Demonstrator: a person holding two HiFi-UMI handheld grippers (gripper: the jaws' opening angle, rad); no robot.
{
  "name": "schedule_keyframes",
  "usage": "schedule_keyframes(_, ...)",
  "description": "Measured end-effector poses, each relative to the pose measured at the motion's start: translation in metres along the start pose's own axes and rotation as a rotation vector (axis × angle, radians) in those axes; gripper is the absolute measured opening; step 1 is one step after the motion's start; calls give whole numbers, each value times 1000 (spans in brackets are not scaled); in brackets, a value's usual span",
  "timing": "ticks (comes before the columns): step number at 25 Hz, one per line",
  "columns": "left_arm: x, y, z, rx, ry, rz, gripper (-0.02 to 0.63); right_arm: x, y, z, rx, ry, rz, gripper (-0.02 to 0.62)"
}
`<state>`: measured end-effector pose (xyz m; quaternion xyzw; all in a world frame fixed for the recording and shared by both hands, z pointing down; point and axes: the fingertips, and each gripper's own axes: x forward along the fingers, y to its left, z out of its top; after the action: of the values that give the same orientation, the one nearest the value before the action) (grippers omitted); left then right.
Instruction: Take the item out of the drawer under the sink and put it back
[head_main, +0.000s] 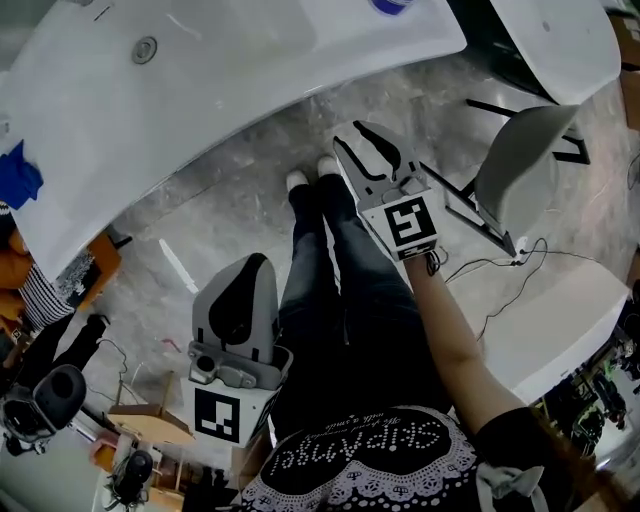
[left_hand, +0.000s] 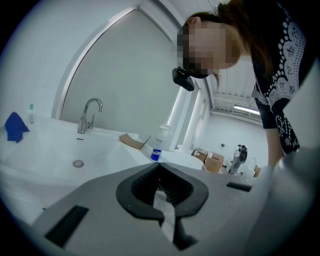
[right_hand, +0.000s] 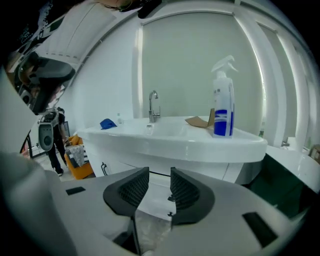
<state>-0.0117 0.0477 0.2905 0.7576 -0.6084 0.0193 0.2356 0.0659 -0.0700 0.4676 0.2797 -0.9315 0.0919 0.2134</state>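
White sink (right_hand: 175, 137) ahead, drawer front (right_hand: 159, 192) beneath it, item out of sight | my right gripper (right_hand: 160, 171) faces it, jaws narrowly apart, empty | my left gripper (left_hand: 159, 166) closed on nothing | spray bottle (right_hand: 223, 107) on the rim

Grey marbled floor (head_main: 215, 215) runs under a long white sink (head_main: 250, 80) counter with a curved front. Behind it the pale wall carries a tall arched panel (left_hand: 125, 75) framed in white (mirror or window, hard to say). A light shell chair (head_main: 520, 165) on dark legs stands on the floor near a second white fixture (head_main: 560, 325). An orange bin (right_hand: 79, 164) sits off to one side. Farther back are white columns (left_hand: 182, 117), stacked cardboard boxes (left_hand: 212, 161) and a glowing ceiling strip light (left_hand: 247, 108)
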Motion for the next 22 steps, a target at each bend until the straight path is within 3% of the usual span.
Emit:
schedule_keyframes(11,-7,8,-41,-39,81,32,5,69,-27,-62,68,50,-64,144)
schedule_keyframes(22,7,11,-57,-124,93,44,5,124,-42,-122,159,144,-87,144)
